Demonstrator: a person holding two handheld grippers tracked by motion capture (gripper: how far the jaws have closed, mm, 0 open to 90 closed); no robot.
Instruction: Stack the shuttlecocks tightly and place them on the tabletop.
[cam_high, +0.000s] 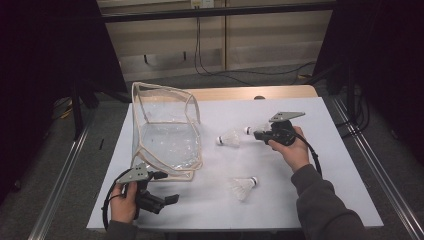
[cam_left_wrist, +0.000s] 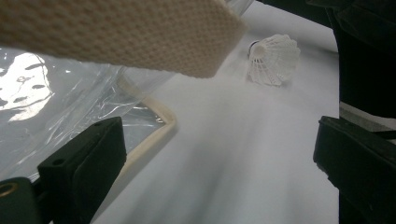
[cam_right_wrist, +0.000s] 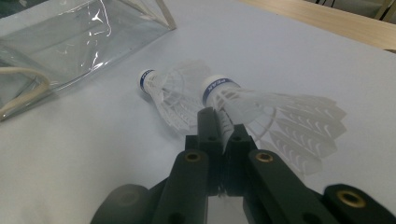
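Clear bag (cam_high: 167, 140) stands open, nothing visible inside. Right gripper (cam_right_wrist: 223, 122) pinches a shuttlecock (cam_right_wrist: 261, 109) right of the bag; left gripper (cam_left_wrist: 215, 172) gapes wide at the bag's near corner.

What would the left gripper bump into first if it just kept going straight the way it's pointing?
Probably the shuttlecock lying ahead on the table. The left gripper is open, with bare table between. The clear bag sits off to one side; depth is hard to judge.

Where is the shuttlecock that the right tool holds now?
In the high view, the held shuttlecock is right of centre, at the right tool, beside another shuttlecock lying near the clear bag.
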